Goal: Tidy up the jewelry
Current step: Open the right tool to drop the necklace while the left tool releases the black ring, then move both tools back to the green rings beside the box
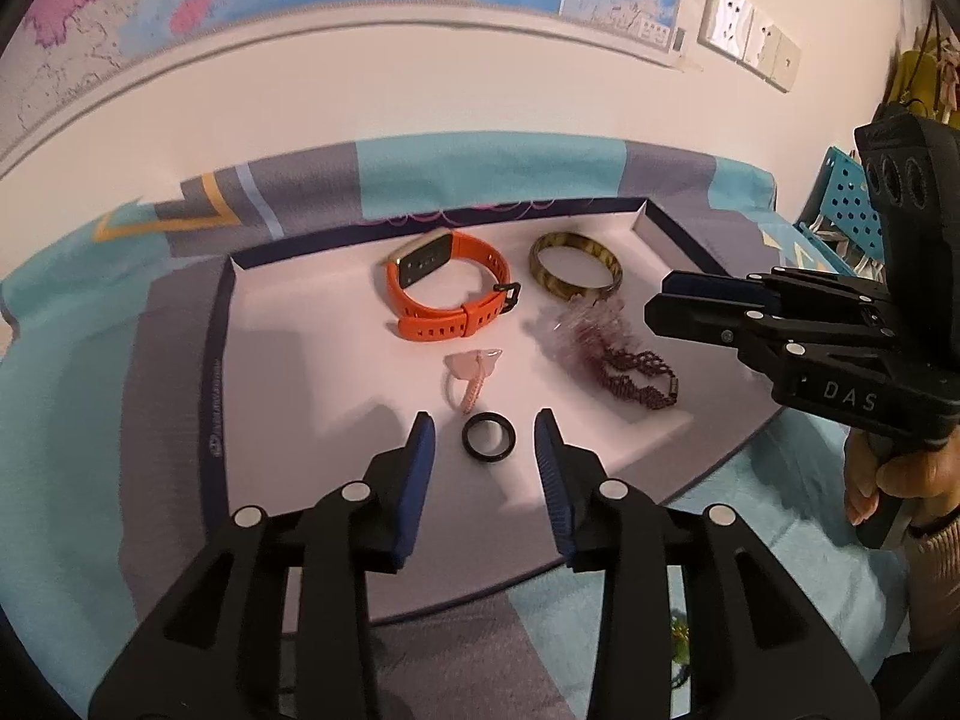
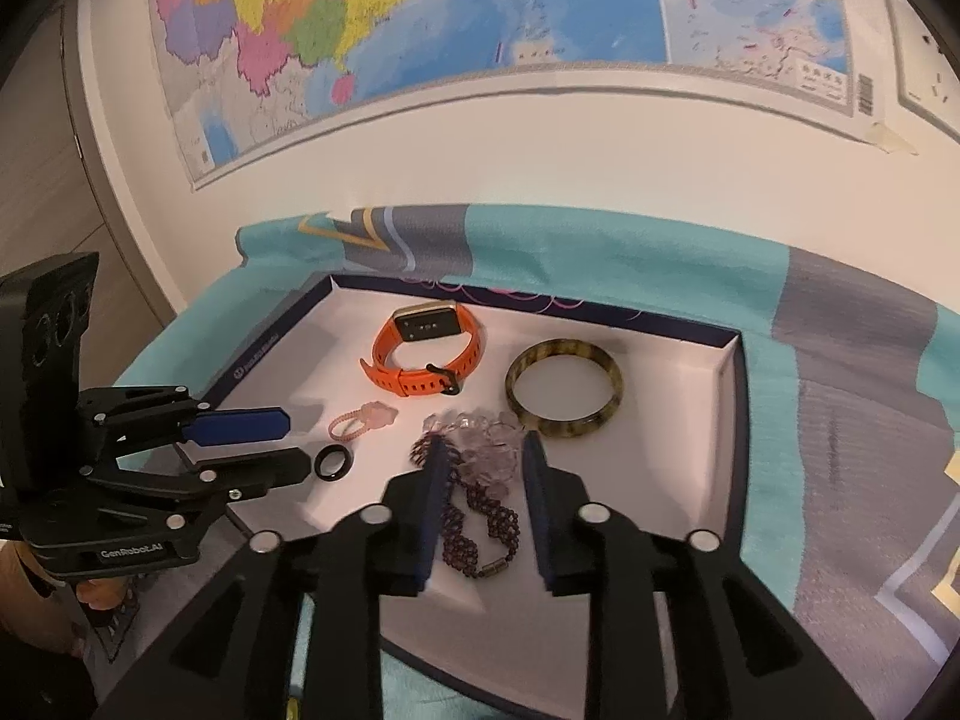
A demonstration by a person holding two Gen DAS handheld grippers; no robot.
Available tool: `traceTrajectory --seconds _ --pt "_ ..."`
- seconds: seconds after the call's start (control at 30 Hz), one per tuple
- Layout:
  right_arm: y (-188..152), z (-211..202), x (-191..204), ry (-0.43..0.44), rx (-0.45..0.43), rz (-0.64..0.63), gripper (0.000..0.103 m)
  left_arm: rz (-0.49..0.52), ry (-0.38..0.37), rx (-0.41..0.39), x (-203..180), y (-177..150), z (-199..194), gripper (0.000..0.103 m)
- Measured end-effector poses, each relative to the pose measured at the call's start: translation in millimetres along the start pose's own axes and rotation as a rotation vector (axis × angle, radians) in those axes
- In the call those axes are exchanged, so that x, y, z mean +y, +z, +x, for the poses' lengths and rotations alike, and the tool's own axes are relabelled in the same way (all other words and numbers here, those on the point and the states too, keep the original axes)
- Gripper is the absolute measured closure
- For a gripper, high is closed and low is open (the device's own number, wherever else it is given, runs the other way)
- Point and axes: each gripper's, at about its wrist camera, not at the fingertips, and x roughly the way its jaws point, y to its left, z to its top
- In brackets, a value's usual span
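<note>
Left gripper (image 1: pixel 485 423) sits closest, fingers parted and empty, with the small black ring (image 1: pixel 488 434) lying flat on the tray (image 1: pixel 217 324) right between the tips, neither pad touching it. Over on the right, the right gripper (image 2: pixel 480 447) is parted too, nothing pinched, straddling the near end of the dark beaded necklace (image 2: pixel 474 531), which runs near-to-far between its fingers beside a clump of clear beads (image 2: pixel 489 438). So my guess is the left hand's best placed for the ring, since it only needs to dip and close, while the orange watch (image 1: pixel 447 288), brown bangle (image 1: pixel 575 264) and pink ring (image 1: pixel 471 375) lie further back
</note>
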Motion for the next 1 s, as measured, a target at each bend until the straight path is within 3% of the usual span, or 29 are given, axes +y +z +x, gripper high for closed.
traceTrajectory --seconds 0.33,0.6,0.73,1.0 --pt "-29 -41 25 0.082 -0.003 -0.059 0.071 0.056 -0.015 -0.064 -10 -27 -43 0.059" --pt "-77 -46 52 0.121 0.103 -0.128 0.068 0.116 -0.055 -0.012 -23 -68 -54 0.058" --pt "-92 -48 58 0.14 0.114 -0.118 0.068 0.13 -0.07 0.001 -28 -80 -57 0.057" --pt "-96 -41 72 0.134 0.129 -0.145 0.068 0.167 -0.085 0.024 -42 -94 -60 0.057"
